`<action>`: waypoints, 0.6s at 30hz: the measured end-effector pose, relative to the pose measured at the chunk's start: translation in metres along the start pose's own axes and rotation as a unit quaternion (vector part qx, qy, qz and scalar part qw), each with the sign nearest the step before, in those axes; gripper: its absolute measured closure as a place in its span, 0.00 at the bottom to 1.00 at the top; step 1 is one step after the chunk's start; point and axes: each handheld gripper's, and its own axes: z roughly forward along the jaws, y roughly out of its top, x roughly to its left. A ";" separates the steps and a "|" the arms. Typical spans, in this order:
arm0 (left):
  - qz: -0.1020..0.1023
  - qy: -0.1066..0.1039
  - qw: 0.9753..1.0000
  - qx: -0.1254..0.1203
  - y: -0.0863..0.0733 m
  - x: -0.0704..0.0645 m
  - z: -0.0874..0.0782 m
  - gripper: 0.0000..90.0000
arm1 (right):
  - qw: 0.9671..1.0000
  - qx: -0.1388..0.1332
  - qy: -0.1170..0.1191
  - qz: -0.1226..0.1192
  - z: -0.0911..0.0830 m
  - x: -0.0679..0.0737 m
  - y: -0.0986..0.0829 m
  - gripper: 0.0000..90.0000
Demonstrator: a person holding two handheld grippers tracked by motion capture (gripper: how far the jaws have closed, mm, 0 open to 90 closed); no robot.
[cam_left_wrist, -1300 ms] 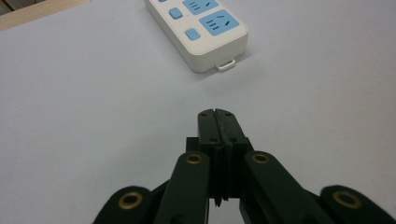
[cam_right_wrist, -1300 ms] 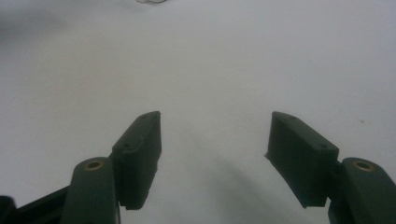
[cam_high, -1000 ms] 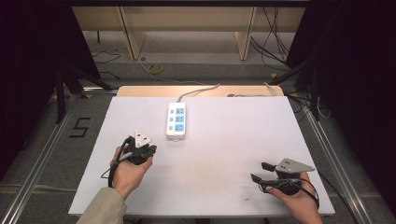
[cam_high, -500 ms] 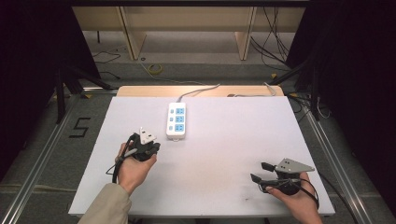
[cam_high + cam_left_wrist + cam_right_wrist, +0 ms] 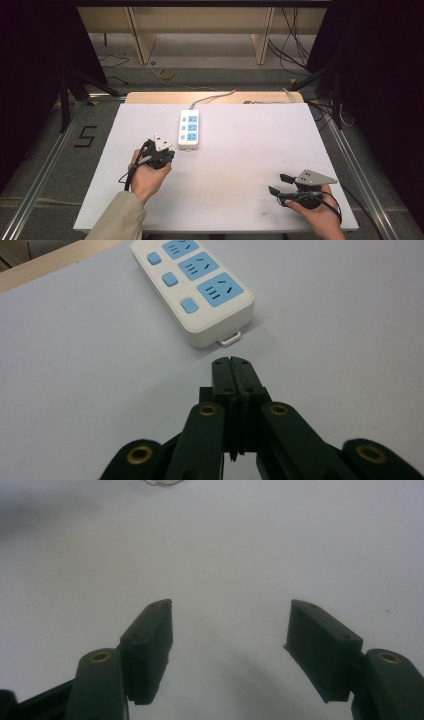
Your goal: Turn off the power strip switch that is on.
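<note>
- your left tool (image 5: 165, 150) is clenched on nothing, its jaws pressed flat together in the left gripper view (image 5: 233, 371), with the tip just short of the near end of the power strip (image 5: 189, 129).
- the power strip lies flat on the white counter (image 5: 240, 150), toward the far middle, its cord running off the far edge; in the left gripper view (image 5: 192, 287) its three blue sockets and three blue buttons face up.
- your right tool (image 5: 277, 184) rests at the near right of the counter, well apart from the strip, released with jaws spread wide and nothing between them.
- judging from this, you are in the approach: closed jaws aimed at the strip suggest a press on a button. next, lift the tip over the nearest button and come straight down.
- hard to tell: whether any switch is on, and where the cord ends beyond the counter.
</note>
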 end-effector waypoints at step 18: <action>0.011 -0.001 1.000 0.015 0.017 0.000 0.013 1.00 | 1.000 0.000 0.000 0.000 0.000 0.000 0.000 0.40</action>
